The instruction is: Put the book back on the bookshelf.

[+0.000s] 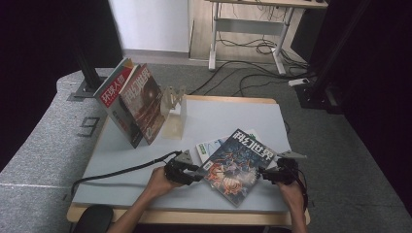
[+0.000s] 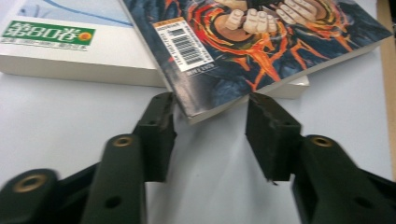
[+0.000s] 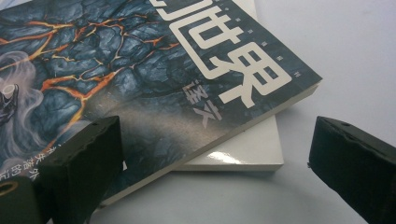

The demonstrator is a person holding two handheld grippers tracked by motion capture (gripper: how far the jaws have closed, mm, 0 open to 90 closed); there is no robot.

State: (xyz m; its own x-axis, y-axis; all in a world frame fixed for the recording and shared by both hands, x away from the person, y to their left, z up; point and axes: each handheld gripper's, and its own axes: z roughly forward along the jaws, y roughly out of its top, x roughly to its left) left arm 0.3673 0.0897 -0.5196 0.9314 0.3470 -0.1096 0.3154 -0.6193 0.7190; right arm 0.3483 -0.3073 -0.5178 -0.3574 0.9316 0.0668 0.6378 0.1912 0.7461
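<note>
1. Lying askew on a white book (image 1: 210, 147), the dark magazine (image 1: 238, 165) with the lava-cracked cover sat near the front edge of my pale table (image 1: 233, 116), between my two tongs.
2. My left gripper (image 1: 200, 174) sat at the magazine's near left corner. In the left gripper view that corner (image 2: 196, 112), the one just below the barcode, poked into the gap between my jaws. One pad seemed to brush its edge; the other stood clear, so I was not yet clamping it, with the jaws at a middling width.
3. My right gripper (image 1: 265, 174) stood at the magazine's right edge. In the right gripper view its jaws gaped wide: one pad lay over the cover near the edge (image 3: 196, 112), the other stood well off over the bare table.
4. The white book's corner (image 3: 252, 154) showed under the magazine's overhanging edge.
5. At the table's far left, two more magazines (image 1: 131, 99) leaned against a clear stand (image 1: 174, 104), well apart from my hands.
</note>
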